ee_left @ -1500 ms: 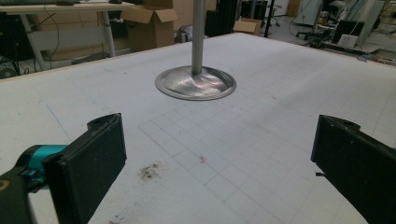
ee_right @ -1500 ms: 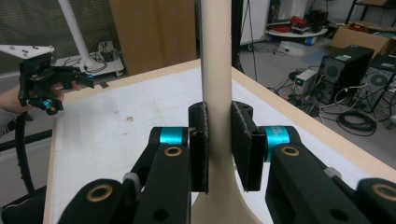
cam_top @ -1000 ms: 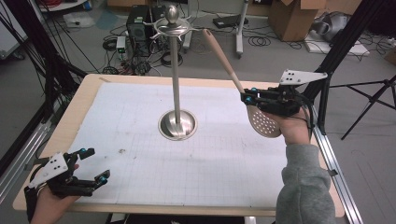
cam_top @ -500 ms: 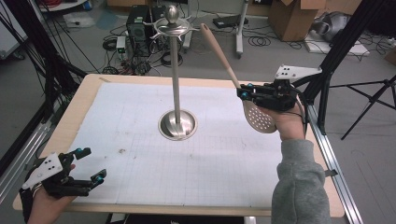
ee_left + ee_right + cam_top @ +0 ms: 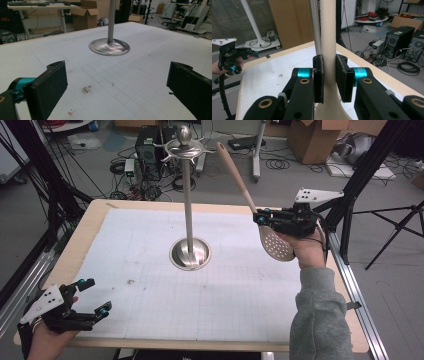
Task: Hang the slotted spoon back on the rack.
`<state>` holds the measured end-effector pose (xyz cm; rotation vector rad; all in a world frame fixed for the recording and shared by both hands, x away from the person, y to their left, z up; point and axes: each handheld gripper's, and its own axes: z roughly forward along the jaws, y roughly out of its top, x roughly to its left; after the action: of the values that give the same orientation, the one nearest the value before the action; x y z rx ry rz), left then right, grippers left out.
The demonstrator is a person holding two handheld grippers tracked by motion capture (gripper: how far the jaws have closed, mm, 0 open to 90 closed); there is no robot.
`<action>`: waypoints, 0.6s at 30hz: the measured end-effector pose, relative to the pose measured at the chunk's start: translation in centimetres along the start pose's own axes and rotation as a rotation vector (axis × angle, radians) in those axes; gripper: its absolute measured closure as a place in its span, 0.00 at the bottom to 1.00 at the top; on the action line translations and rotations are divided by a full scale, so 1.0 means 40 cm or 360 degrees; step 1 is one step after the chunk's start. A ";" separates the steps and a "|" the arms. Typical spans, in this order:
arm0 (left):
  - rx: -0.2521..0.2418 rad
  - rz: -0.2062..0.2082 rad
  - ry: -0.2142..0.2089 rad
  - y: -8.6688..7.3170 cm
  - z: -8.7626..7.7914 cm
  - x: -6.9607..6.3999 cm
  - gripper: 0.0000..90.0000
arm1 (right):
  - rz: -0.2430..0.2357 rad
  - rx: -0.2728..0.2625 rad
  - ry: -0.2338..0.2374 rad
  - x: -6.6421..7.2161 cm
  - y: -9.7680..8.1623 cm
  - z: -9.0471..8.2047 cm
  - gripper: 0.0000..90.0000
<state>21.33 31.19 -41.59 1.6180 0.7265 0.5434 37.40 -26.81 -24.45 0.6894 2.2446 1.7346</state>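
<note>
Right gripper (image 5: 260, 216) fingers (image 5: 342, 77) clamped on slotted spoon (image 5: 274, 243) handle; left gripper (image 5: 90, 296) fingers (image 5: 50, 85) spread, empty.

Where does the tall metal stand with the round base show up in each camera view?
High view: the tall metal stand with the round base rises from the table's middle.
Left gripper view: its base and lower pole sit top centre, beyond the open left tongs.
Right gripper view: its pole runs up just left of the beige slotted spoon's handle.
Shared landmark: the white gridded mat.
</note>
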 end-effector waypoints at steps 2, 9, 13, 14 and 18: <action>0.0003 0.0000 -0.0002 0.000 0.001 -0.001 0.04 | 0.0007 0.0005 0.0004 0.000 0.000 0.001 0.87; 0.0005 0.0001 0.0001 -0.001 0.000 0.000 0.04 | 0.0011 0.0017 0.0018 -0.001 -0.002 0.006 0.87; 0.0005 -0.0001 0.0001 -0.002 0.000 0.000 0.04 | 0.0007 0.0022 0.0031 -0.001 -0.002 0.009 0.87; 0.0009 0.0002 0.0000 -0.002 0.000 0.001 0.04 | 0.0008 0.0026 0.0038 0.001 -0.002 0.010 0.87; 0.0014 0.0003 0.0000 -0.003 0.001 0.001 0.04 | 0.0009 0.0040 0.0037 0.000 -0.003 0.014 0.87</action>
<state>21.37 31.18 -41.72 1.6269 0.7281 0.5421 37.62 -26.34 -24.73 0.6847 2.2858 1.7285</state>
